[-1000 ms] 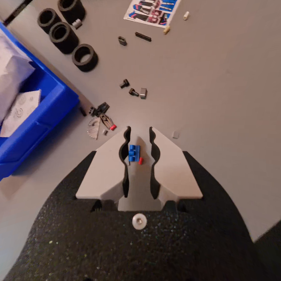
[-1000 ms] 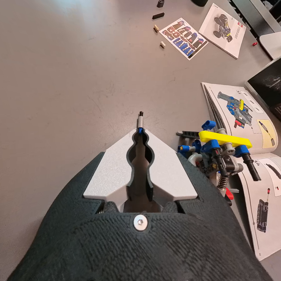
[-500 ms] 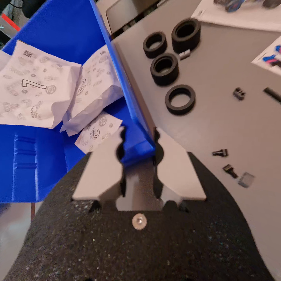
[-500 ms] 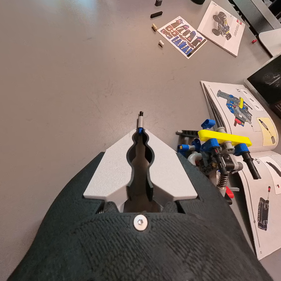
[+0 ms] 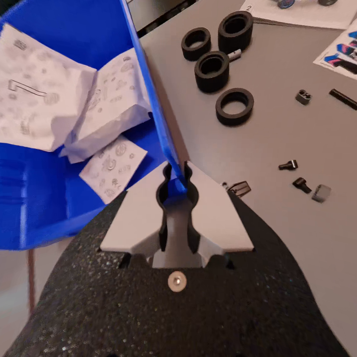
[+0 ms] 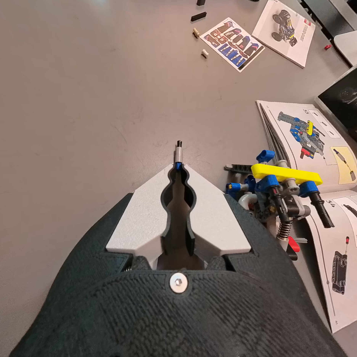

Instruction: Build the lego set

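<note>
Your left wrist view is smeared: the prints on the white paper bags (image 5: pixel 83 108) in the blue bin (image 5: pixel 108 29) cannot be made out, and the bin runs off the left edge. You cannot tell whether the left gripper (image 5: pixel 177 170) presses its wall. In your right view the booklet (image 6: pixel 318 193) is cut by the right edge, and the gripper body hides part of the brick assembly (image 6: pixel 280 193)

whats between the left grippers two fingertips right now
The corner of the blue bin's wall stands between the left gripper's fingertips, seen in the left wrist view.
</note>
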`<move>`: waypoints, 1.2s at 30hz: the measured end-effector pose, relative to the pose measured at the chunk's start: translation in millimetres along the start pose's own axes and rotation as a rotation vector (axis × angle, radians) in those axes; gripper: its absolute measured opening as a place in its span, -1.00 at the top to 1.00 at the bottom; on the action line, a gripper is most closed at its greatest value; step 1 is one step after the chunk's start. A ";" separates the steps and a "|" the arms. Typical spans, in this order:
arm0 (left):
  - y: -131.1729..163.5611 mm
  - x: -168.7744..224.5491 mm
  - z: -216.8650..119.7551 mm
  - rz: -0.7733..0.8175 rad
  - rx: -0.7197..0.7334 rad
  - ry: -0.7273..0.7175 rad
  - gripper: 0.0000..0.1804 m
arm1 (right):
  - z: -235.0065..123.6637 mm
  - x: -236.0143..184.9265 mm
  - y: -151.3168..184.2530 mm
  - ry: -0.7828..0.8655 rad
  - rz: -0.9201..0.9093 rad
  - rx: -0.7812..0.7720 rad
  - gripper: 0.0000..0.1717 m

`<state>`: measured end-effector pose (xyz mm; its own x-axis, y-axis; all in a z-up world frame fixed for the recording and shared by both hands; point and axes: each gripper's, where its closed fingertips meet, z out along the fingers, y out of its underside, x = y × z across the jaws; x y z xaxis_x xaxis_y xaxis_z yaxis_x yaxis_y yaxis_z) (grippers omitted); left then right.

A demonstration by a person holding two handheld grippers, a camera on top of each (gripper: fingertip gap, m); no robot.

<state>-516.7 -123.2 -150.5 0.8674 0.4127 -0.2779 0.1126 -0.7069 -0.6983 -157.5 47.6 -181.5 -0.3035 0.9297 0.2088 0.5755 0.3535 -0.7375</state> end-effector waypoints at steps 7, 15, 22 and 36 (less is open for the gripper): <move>-109.5 55.8 -29.9 0.223 0.216 -0.040 0.70 | 0.2 0.8 0.0 0.006 0.008 -0.002 0.98; -110.2 86.0 101.7 0.139 -0.138 0.176 0.62 | 0.2 0.7 -1.0 0.022 -0.019 0.003 0.98; -99.7 80.3 126.3 0.112 -0.300 0.219 0.69 | 0.3 -0.8 -1.4 0.000 -0.028 0.007 0.98; -112.9 152.2 41.7 0.086 -0.102 0.639 0.95 | 0.2 -2.2 -1.9 -0.011 -0.044 0.013 0.98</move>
<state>-417.6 43.4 -141.5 0.9891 -0.0481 0.1389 0.0483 -0.7862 -0.6160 -158.1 44.9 -180.7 -0.3367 0.9120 0.2344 0.5517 0.3928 -0.7358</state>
